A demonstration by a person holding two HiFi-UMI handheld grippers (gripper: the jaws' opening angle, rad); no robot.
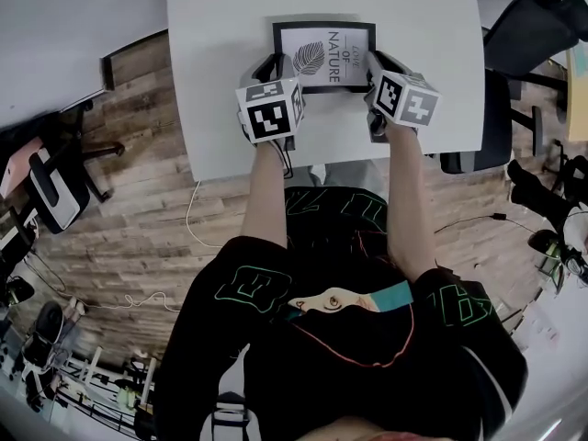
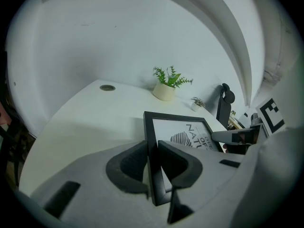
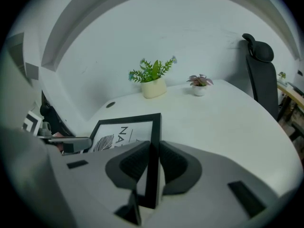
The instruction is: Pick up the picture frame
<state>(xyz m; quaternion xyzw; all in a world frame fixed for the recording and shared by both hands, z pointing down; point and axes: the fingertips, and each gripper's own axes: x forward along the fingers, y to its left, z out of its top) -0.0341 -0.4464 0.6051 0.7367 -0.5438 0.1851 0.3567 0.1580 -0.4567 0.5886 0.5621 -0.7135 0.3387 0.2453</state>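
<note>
Close to you, your left gripper [image 1: 273, 66] has its jaws closed onto the left side bar of the picture frame [image 1: 324, 55]. The two pads sit one on each side of the thin black bar. Your right gripper [image 1: 378, 63] does the same on the right side bar. Neither pair of jaws is wide open; the bar fills the gap.

The frame lies on the white worktop [image 1: 225, 35], near your edge, and looks flat.

To do this well, squeeze both sides the same, so the frame does not slip or twist. The bars are thin and smooth, so I think a weak grip could let it slide. Lift both hands together and keep them level. Do not pull your hands apart or push them in.

Farther back stand a leafy potted plant [image 3: 152, 80] and a small pink plant [image 3: 199, 85]. They are well away from the frame.
</note>
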